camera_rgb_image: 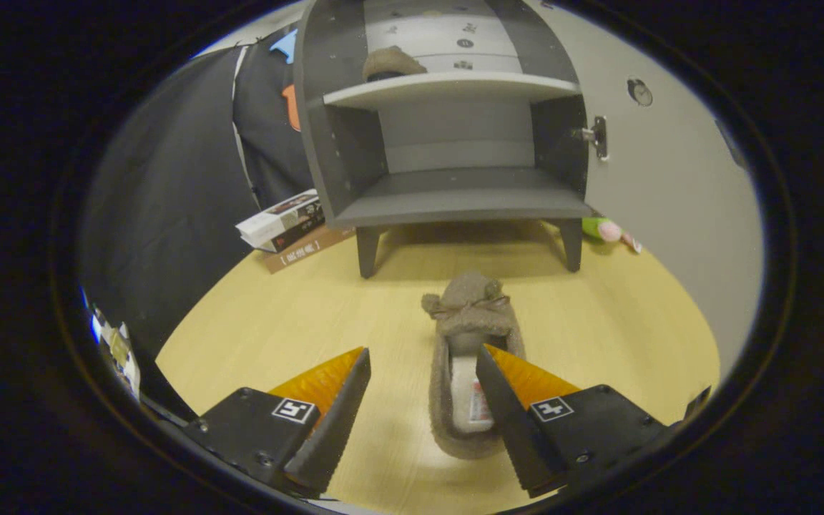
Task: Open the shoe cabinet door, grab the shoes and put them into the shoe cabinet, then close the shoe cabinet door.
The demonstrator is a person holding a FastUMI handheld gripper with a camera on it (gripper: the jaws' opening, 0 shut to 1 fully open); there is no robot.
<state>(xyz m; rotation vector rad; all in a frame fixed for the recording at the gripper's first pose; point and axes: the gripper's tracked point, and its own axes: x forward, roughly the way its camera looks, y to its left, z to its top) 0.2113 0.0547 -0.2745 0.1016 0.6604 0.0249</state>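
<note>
spread gripper (pixel 423 368) over fuzzy shoe (pixel 466 322)

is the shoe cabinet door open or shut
Open: the door is swung aside, showing both shelves and a shoe on the upper one.

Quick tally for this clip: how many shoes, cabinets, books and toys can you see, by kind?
Shoes: 2, one on the upper shelf, one on the floor between the open tongs
Shoe cabinets: 1, door open
Books: 2, stacked beside the cabinet
Toys: 1, partly hidden behind the cabinet leg
Total: 6
</note>
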